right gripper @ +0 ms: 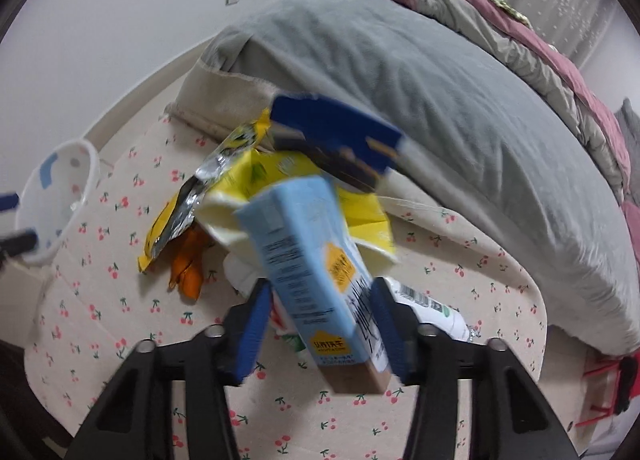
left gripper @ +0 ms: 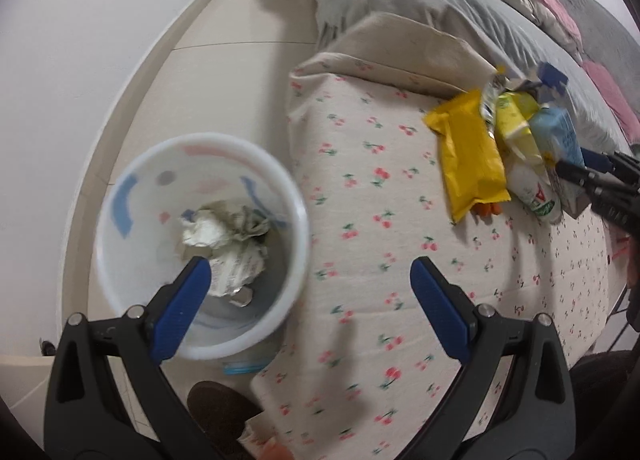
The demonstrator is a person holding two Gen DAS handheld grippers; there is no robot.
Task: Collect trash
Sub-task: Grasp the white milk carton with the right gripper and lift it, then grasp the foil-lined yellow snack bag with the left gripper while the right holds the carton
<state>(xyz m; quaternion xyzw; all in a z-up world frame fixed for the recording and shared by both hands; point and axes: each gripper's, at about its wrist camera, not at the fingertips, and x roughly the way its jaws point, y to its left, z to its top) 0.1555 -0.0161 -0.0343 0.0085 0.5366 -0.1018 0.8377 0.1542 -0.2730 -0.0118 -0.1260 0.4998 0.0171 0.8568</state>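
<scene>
Right tongs (right gripper: 320, 324) clamp a blue carton (right gripper: 316, 260) over the bed (right gripper: 100, 300); left tongs (left gripper: 310, 280) gape, empty, beside the bin (left gripper: 200, 340).

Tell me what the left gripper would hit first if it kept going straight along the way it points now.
Probably the cherry-print sheet near the bed's edge. The left gripper is open and empty, and its centre line lands between the white bin and the yellow wrapper. Depth is hard to judge in the fisheye view.
</scene>
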